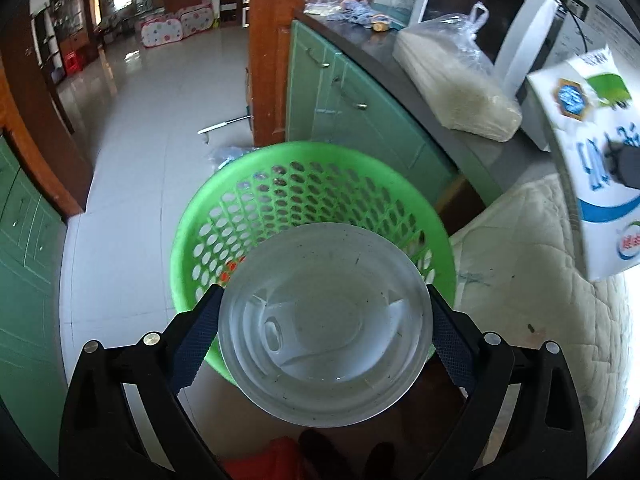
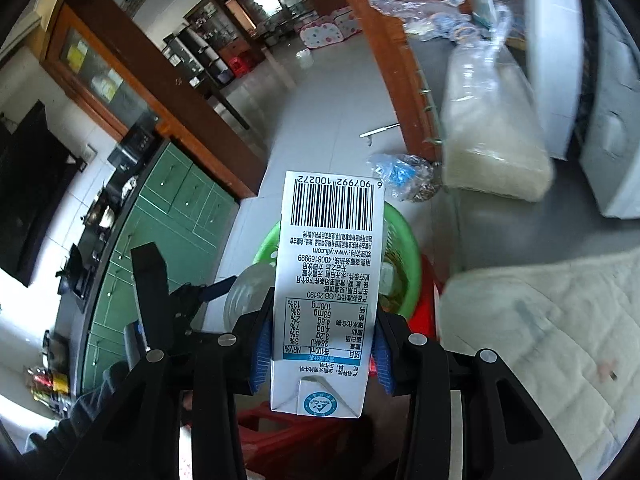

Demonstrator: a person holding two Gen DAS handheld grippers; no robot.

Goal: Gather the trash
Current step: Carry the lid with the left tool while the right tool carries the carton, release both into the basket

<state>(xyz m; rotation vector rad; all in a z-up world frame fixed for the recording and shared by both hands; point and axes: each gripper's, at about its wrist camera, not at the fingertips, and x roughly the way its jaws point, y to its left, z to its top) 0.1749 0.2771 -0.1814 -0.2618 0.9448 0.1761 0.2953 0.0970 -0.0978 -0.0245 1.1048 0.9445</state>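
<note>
My left gripper is shut on a clear plastic cup, its mouth facing the camera, held just above the near rim of a green perforated basket. My right gripper is shut on a white and blue milk carton, barcode end forward, held above the same green basket. The carton also shows in the left wrist view at the right, over the quilted cloth. The left gripper and cup show in the right wrist view at the carton's left.
The basket sits on a red stool beside a dark counter with a bag of rice, a microwave and plastic bags. A quilted white cloth lies at right. Green cabinets and a crumpled bag stand beyond.
</note>
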